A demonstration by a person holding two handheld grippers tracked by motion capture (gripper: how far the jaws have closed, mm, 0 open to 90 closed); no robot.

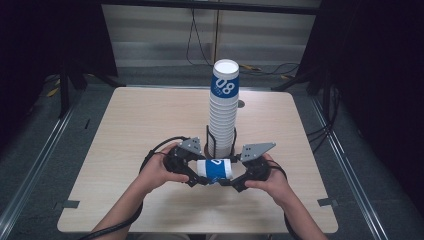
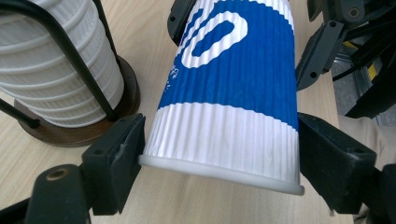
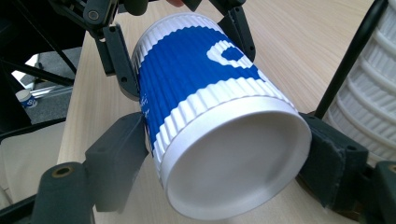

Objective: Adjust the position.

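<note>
A ribbed paper cup point(image 1: 215, 170), white with a blue band and white digits, lies on its side just above the table, held between both grippers. My left gripper point(image 1: 197, 172) is shut on its rolled-rim end; in the left gripper view both pads press the cup point(image 2: 229, 93) near that rim, around the left gripper point(image 2: 219, 149). My right gripper point(image 1: 232, 177) is shut on the other end; in the right gripper view the cup point(image 3: 196, 79) shows its recessed white end between the jaws of the right gripper point(image 3: 229, 149).
Just behind the held cup, a tall stack of matching cups point(image 1: 223, 115) stands in a black wire holder point(image 1: 212, 145) on a round wooden base. The stack point(image 2: 56, 60) is close to the left jaw. The light wooden table point(image 1: 140, 125) spreads out on both sides.
</note>
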